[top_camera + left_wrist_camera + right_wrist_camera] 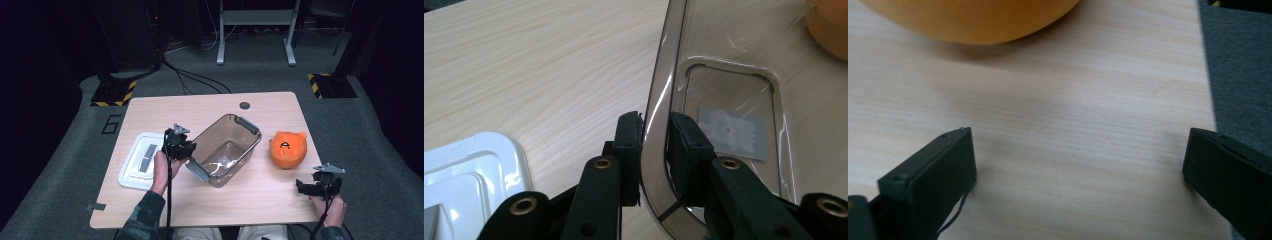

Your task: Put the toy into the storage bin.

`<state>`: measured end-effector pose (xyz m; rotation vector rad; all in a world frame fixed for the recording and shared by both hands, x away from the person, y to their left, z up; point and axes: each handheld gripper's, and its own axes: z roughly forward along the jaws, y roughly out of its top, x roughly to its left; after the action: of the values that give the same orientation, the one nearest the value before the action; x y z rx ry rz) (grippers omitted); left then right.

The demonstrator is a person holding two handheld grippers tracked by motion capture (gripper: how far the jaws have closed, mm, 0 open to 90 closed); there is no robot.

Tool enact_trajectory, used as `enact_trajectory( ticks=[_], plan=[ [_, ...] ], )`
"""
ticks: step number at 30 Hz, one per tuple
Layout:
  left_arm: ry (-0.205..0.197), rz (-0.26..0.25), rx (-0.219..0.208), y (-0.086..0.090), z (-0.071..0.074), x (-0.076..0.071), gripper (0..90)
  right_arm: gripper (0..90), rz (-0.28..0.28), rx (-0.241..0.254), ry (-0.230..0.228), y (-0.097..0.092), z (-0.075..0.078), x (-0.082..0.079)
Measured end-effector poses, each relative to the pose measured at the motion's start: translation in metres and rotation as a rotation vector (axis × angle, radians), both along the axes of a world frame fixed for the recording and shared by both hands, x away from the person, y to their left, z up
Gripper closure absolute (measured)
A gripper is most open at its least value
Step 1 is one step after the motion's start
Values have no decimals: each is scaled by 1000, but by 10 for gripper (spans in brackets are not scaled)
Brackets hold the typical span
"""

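A light wooden table (165,107) seen from above, with a person's forearms entering from the near edge. At the far left lies a white lid (134,167), flat on the table, with a grey latch piece on top. Just to its right the left gripper (186,152) clamps the near-left wall of a clear, smoky-brown plastic bin (227,150), which sits at an angle in the middle of the table with nothing inside but a label on its floor. In the left gripper view the two black jaws stand on either side of the bin's rim (655,120), one outside and one inside, pads pressing the thin wall. Right of the bin, an orange plush toy (288,149) with small ears rests on the table, apart from the bin. At the far right, near the table's corner, the right gripper (305,187) hovers low, its jaws spread wide over bare wood with nothing between them; the toy's orange underside (973,20) shows just ahead. The step in hand appears to be steadying the bin; the next move likely calls for the open gripper to reach forward, close on the soft toy, and lift it into the bin.
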<state>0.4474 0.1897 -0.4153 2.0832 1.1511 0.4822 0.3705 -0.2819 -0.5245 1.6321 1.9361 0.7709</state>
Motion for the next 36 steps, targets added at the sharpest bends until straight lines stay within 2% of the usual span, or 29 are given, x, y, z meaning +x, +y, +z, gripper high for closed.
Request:
enact_trajectory(
  ticks=[4, 10, 15, 18, 23, 26, 31, 36],
  plan=[
    [-1, 3, -5, -1, 0, 0, 751, 27, -12, 53, 4, -2, 9, 2],
    [5, -2, 2, -2, 0, 0, 752, 43, -5, 126, -5, 3, 39, 7],
    [4, -1, 2, -2, 0, 0, 752, 43, 25, 137, -24, 16, 66, 17],
    [4, 0, -2, -2, 0, 1, 751, 36, 29, 167, -32, 24, 83, 26],
    [3, 1, 0, -3, 0, 1, 752, 18, 38, 139, -17, 44, 111, 52],
    [2, 0, 0, -3, 0, 1, 751, 7, 27, 120, 13, 58, 121, 70],
    [4, -2, -5, -2, 0, 0, 752, 0, 4, 67, 83, 76, 120, 99],
    [3, -3, -5, -2, 0, 1, 752, 0, -27, 13, 134, 86, 111, 117]
  ],
)
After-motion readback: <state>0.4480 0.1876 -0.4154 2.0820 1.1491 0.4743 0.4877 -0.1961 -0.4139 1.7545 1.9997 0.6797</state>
